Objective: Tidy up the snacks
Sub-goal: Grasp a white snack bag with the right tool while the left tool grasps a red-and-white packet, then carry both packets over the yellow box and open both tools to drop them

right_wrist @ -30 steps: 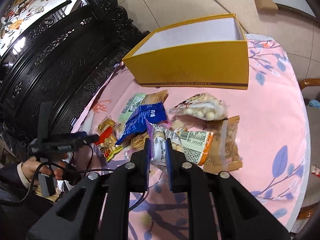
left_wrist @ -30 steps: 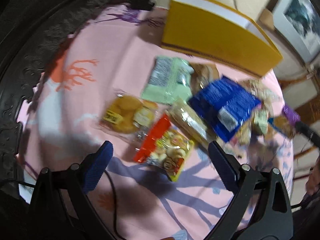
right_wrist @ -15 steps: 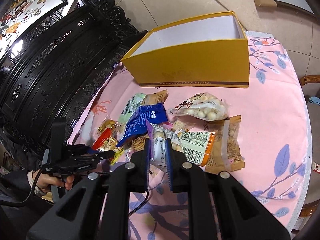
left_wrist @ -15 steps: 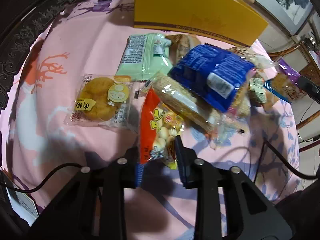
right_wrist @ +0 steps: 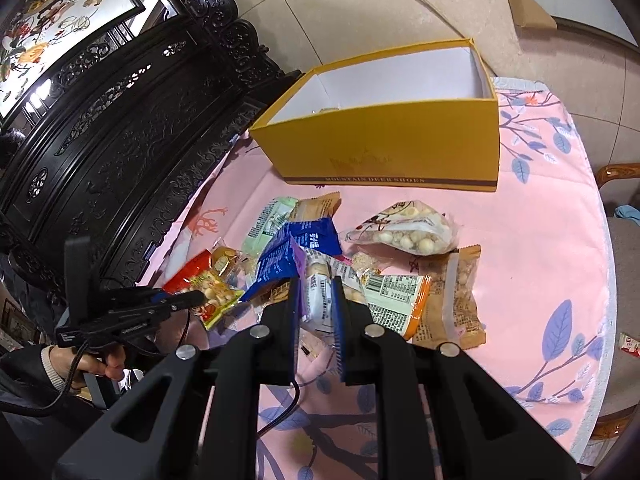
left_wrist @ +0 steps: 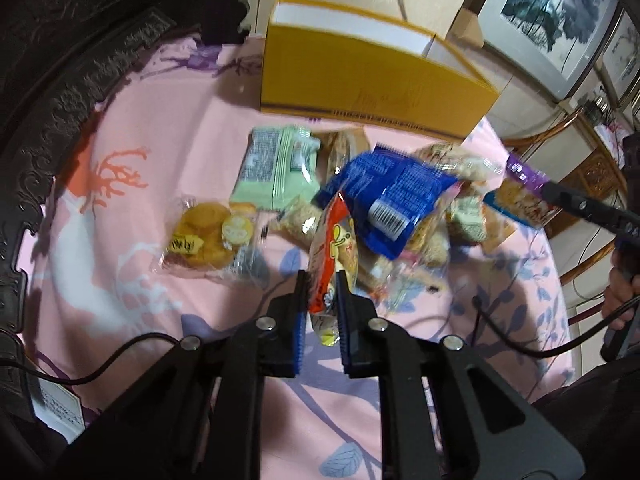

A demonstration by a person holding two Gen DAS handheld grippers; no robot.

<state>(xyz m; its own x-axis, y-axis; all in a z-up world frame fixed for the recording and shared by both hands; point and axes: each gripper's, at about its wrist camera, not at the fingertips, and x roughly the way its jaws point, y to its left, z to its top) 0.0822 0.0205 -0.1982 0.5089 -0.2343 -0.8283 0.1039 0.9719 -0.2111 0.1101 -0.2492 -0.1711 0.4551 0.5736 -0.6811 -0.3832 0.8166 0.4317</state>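
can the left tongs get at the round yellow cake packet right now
Probably not as they stand. The left tongs are shut on the red snack bag, so they are occupied. The round yellow cake packet itself lies uncovered on the pink tablecloth, nothing on top.

Yellow box (right_wrist: 384, 148), front wall, dark band along bottom edge: gold capitals "MOUNTAIN DEER SHOES". Faint gold emblem above it, unreadable. Snack packets carry print and barcodes, all too small or blurred to read.
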